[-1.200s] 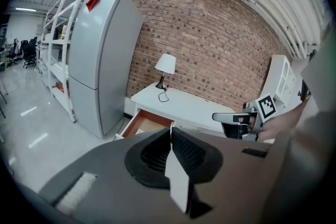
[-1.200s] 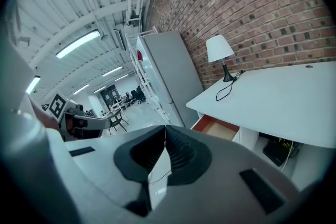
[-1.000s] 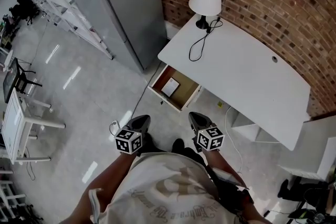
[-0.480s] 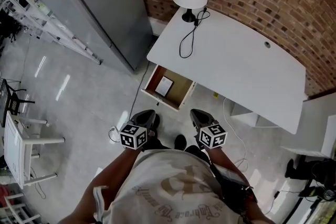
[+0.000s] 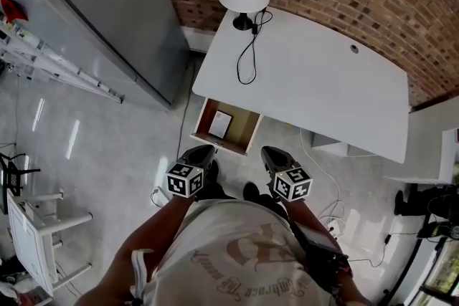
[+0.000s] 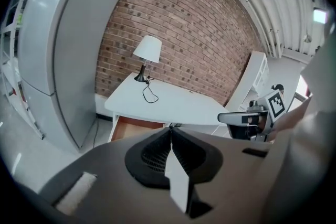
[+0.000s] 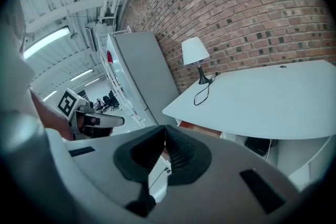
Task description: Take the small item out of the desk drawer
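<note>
Now, with the left gripper (image 5: 203, 152) and right gripper (image 5: 271, 154) both closed on nothing just below the open drawer (image 5: 219, 144) at mid-frame, where the small white item (image 5: 220, 125) lies flat, unopened jaws would likely shove it, not grasp it.

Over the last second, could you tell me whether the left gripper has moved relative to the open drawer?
Yes. In the head view the left gripper has come closer to the open drawer; the gap between them has shrunk.
</note>
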